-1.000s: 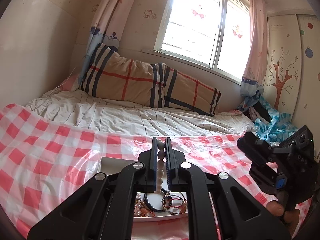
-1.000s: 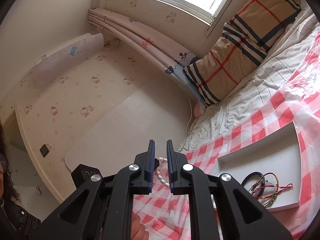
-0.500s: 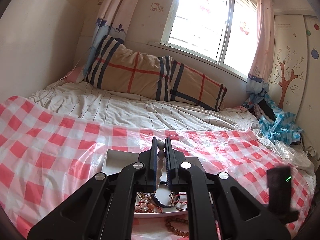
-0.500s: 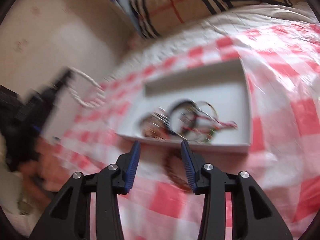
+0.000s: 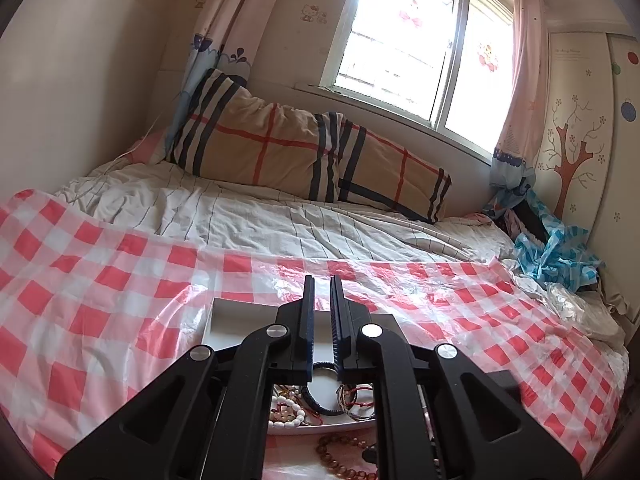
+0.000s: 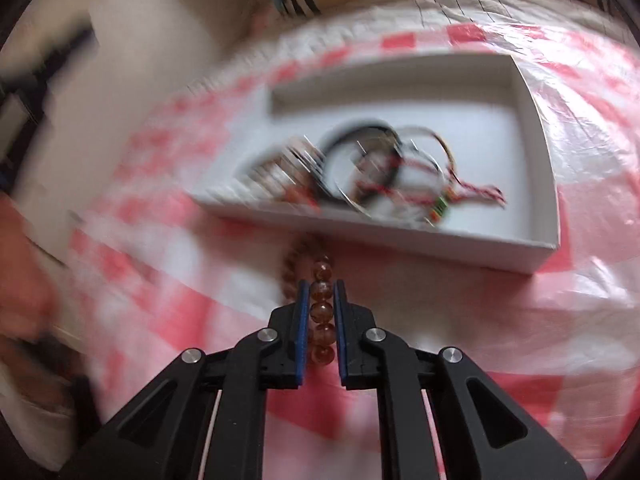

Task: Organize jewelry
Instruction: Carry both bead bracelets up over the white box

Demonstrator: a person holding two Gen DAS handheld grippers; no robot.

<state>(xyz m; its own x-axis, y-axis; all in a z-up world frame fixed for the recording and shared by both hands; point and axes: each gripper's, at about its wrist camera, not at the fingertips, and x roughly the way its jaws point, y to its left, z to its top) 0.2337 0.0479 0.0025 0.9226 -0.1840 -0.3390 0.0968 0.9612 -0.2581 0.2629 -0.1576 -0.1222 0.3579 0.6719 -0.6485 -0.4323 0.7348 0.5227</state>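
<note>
Left wrist view: a bed fills the frame, covered by a red-and-white checked plastic sheet point(image 5: 120, 280), with a plaid pillow point(image 5: 304, 156) below the window at upper centre. At lower centre a white tray point(image 5: 224, 320) lies on the sheet, partly hidden behind the left gripper point(image 5: 322, 320); its jaws stand nearly together with nothing between them. Bracelets point(image 5: 320, 400) lie heaped in the tray's near end, among them a white bead string point(image 5: 286, 410).

Right wrist view, blurred at left: the same tray point(image 6: 460, 240) occupies the upper centre, the tangle of bracelets point(image 6: 368, 172) lying in its near left part. Just outside the tray's near wall, on the sheet, lies a brown bead bracelet point(image 6: 320, 276). The right gripper point(image 6: 322, 312), at lower centre, is closing; several brown beads sit in line between its blue pads point(image 6: 303, 320), which press against them.
</note>
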